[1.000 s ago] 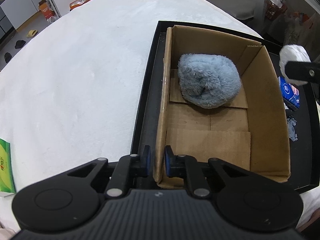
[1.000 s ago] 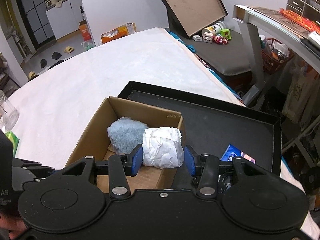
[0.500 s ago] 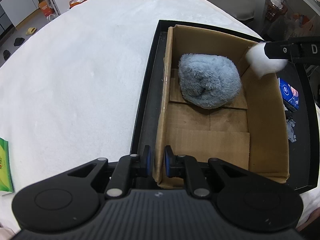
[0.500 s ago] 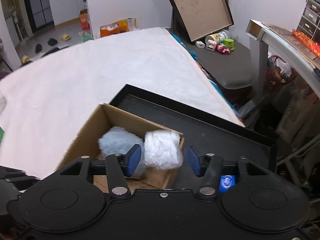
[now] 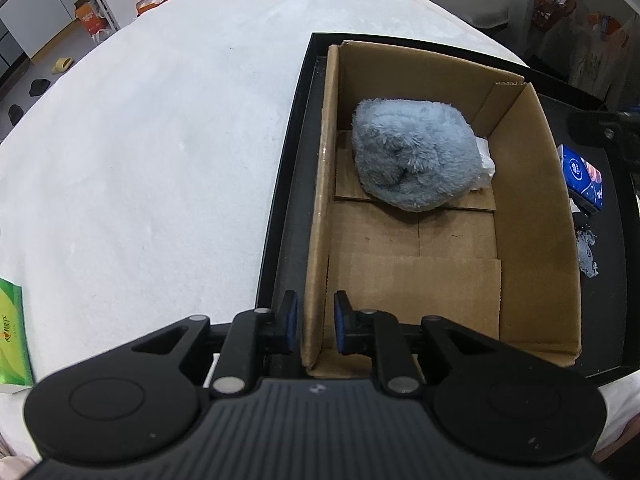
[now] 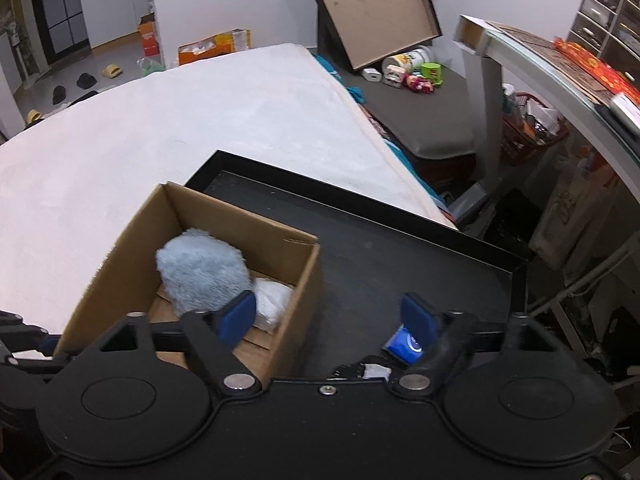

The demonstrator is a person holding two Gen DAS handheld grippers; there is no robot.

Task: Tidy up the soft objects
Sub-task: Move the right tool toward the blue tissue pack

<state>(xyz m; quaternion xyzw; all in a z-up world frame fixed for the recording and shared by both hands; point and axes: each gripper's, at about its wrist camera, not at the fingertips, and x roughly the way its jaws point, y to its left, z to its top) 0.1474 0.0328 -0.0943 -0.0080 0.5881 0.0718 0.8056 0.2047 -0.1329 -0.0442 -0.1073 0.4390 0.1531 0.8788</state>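
An open cardboard box (image 5: 524, 216) stands in a black tray (image 5: 288, 184). A fluffy grey-blue plush (image 5: 412, 156) lies at its far end. A white crumpled wad (image 5: 485, 160) lies beside it against the right wall, also seen in the right wrist view (image 6: 272, 302). My left gripper (image 5: 316, 322) is shut on the box's near left wall. My right gripper (image 6: 330, 318) is open and empty above the box's right wall (image 6: 304, 292) and the tray (image 6: 380, 248).
A blue tissue pack (image 5: 582, 178) and a small grey scrap (image 5: 587, 254) lie in the tray right of the box. A green pack (image 5: 14, 336) lies on the white bed (image 5: 160, 128) at the left. A cluttered shelf and floor items stand beyond the bed.
My right gripper opened and let go of the white wad, which dropped into the box beside the plush. The right gripper then pulled back. The left gripper stayed on the box wall.
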